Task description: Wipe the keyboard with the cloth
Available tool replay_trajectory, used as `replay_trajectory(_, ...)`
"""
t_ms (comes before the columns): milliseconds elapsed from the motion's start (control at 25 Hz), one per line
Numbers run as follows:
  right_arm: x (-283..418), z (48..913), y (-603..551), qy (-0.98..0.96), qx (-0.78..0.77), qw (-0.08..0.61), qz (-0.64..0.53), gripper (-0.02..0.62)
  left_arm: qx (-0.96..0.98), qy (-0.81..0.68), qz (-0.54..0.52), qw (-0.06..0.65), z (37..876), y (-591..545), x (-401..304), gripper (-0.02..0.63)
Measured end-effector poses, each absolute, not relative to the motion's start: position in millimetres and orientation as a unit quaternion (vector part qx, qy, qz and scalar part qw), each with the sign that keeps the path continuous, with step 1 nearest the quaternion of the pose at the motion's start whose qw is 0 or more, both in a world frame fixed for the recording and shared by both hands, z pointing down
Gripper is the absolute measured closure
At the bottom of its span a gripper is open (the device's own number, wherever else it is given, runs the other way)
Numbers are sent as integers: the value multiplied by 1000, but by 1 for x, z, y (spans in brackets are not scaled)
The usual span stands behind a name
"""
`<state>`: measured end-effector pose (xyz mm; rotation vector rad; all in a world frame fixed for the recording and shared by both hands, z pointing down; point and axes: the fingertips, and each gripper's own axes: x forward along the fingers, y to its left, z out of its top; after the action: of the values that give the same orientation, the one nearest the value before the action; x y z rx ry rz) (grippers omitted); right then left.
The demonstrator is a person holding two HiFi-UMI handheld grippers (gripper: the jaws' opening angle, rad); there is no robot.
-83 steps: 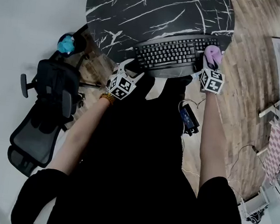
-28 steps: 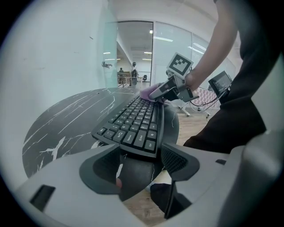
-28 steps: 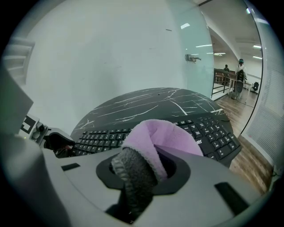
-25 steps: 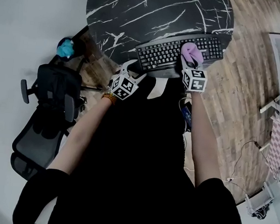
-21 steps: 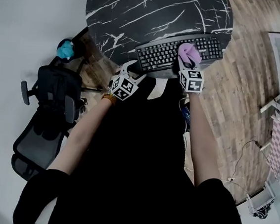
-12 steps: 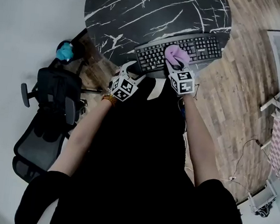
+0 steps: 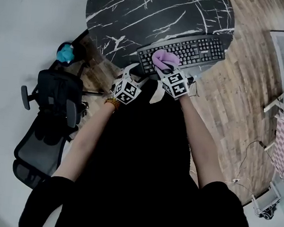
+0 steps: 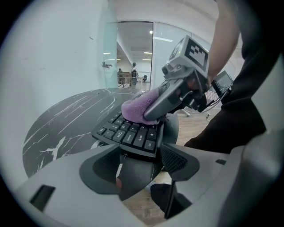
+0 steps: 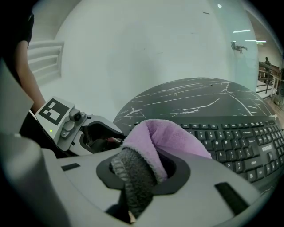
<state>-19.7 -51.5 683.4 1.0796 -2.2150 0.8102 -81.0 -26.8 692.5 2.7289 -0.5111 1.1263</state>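
Purple fleece sits nearest to us: the cloth [image 9: 168,136] is bunched and clenched in the jaws of our right gripper [image 9: 144,175]. One ribbed pad presses into its fold, and its loose front lies on the keys. Close beside it, our left gripper [image 8: 141,156] has its jaws closed around the left end of the keyboard [image 8: 128,135]. The dark corner of the board sits between the two pads, which we read as a steadying hold. In the head view the cloth rests on the left part of the key field, just past the near edge, and the two marker cubes are close together. The keyboard lies slanted at the near rim of the round black marbled counter [image 7: 158,11], its right end farther from us. Off to the left, well apart from the counter, stands an office chair [image 7: 51,111]. We judge that the wiping itself is in hand, with the cloth now at the left end of the board. The next move calls for drawing the cloth along a row of keys towards the right end. We would press only lightly, so the keys are brushed and not driven down. The left hold must stay firm so the board does not slide off the rim, and the right gripper must steer clear of the left.
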Motion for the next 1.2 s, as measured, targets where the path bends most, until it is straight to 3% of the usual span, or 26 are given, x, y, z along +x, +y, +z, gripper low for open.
replay_trajectory(680, -90, 674, -37, -863, 283, 262, 325, 491, 907, -177, 375, 72, 692, -25, -80, 313)
replay_trajectory(960, -5, 588, -71, -867, 340, 128, 340, 488, 913, -162, 350, 134, 673, -30, -72, 313)
replay_trajectory(1200, 88, 483, -114, -844, 457, 32, 280, 488, 950, -189, 234, 87, 575, -66, -28, 313)
